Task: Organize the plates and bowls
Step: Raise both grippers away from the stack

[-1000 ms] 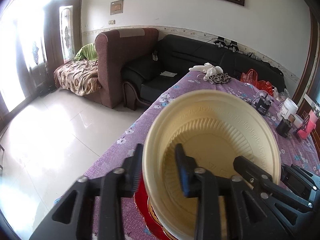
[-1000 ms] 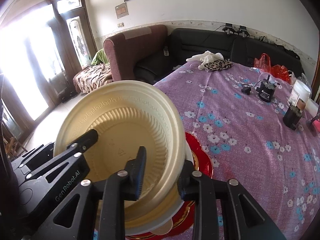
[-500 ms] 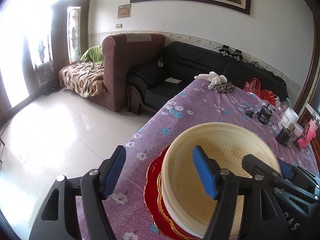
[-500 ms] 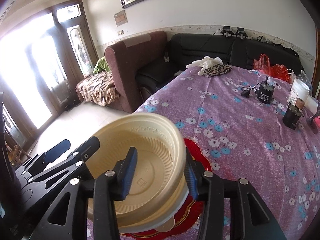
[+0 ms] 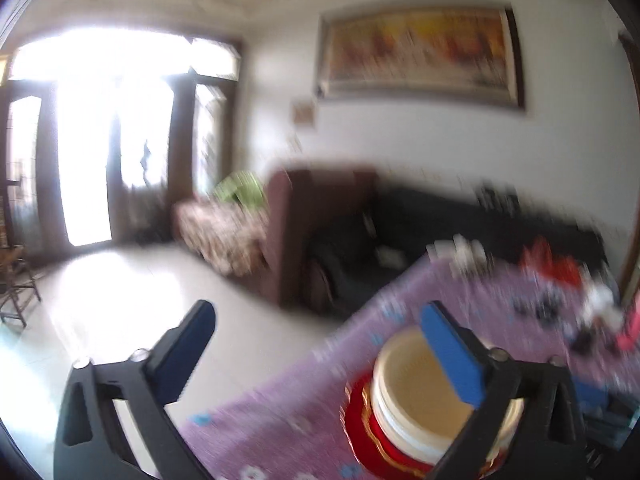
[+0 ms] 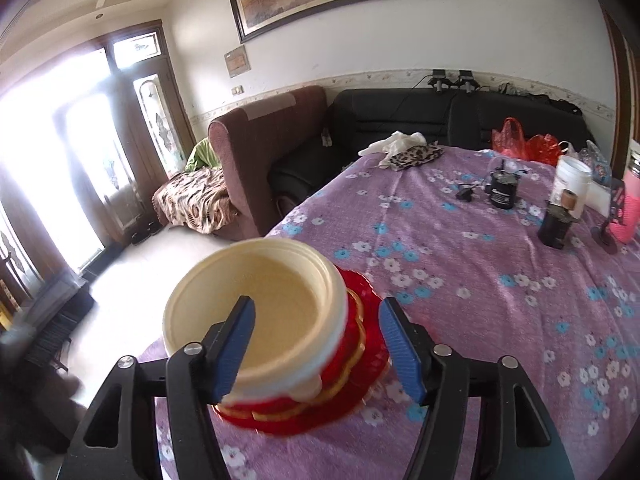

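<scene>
The left tool (image 5: 316, 334) is being held wide open with nothing between its blue pads, and it is being seen tilted up and off the table's left edge. The cream bowl (image 5: 420, 384) is being shown only partly there, half hidden behind the right-hand pad and smeared by motion blur.

The right tool (image 6: 316, 344) is likewise being held open and empty, its pads standing to either side of the bowl's near wall without touching it. The cream bowl (image 6: 260, 304) is being carried on a white bowl (image 6: 308, 380) and the red plates (image 6: 360, 344), the whole stack sitting near the left edge of the table (image 6: 480, 300).

The bowls are being judged light, thin and stiff, probably plastic or melamine, with a slick rim; a pinch across the rim wall is being judged the best hold.

The stack's layers and the far clutter are being made out sharply only in the right view; the floor beyond the table's edge is being shown by the left one.
</scene>
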